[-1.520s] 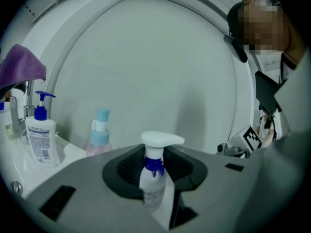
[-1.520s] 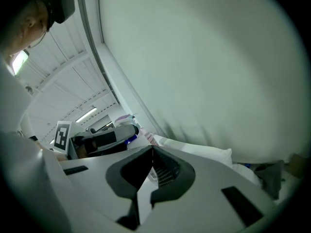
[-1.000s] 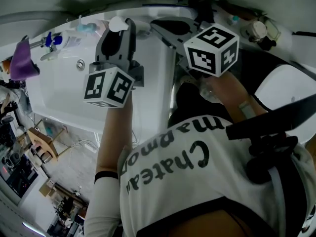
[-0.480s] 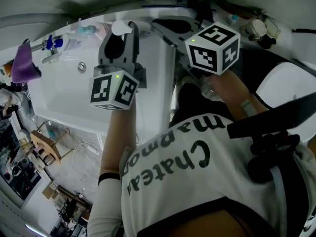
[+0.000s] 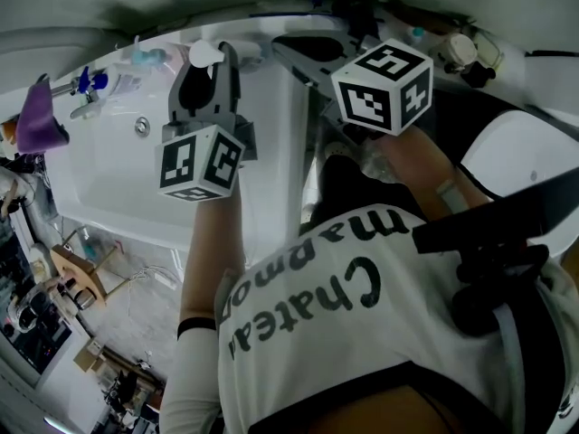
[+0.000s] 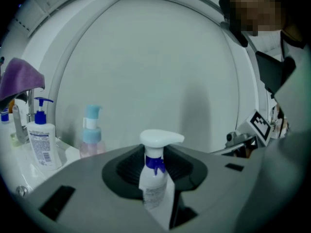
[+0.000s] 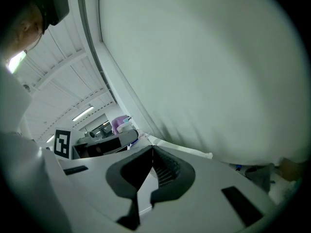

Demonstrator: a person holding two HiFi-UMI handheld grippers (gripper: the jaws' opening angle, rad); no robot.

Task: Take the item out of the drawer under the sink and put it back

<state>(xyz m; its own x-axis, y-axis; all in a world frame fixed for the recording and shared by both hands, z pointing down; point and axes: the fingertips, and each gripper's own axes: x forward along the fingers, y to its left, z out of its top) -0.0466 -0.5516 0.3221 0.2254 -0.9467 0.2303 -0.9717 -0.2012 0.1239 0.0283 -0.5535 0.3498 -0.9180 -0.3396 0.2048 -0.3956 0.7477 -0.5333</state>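
At the sink's (image 5: 109, 183) far left corner a purple cloth (image 6: 19, 79) is hanging over the tap. Just right of it, along the back edge, a white pump bottle (image 6: 40, 140) and a pink bottle (image 6: 91, 137) with a pale blue pump are standing upright, a little apart from each other.

Near the middle of the back edge, the left claw (image 5: 208, 80) is pinching a spray bottle (image 6: 154, 181), the task's thing, by its body. The bottle is standing upright between the jaws, its long axis running up and down, with the white trigger head sticking out above them. The claw is pointing nearly level towards the wall, so it is holding the bottle in the air over the sink's back edge, above and well clear of the basin.

Further right, over the sink's right edge, the right claw (image 7: 150, 152) is hovering just beside the left one with its jaws pressed together and nothing between them.

No view is clearly showing the drawer. Going by the task, it is lying under the sink, so below the bottle and back towards the person. The coming move is therefore looking like a lowering and drawing back of the left claw with the bottle kept upright, while the empty right claw is the free one for the drawer front
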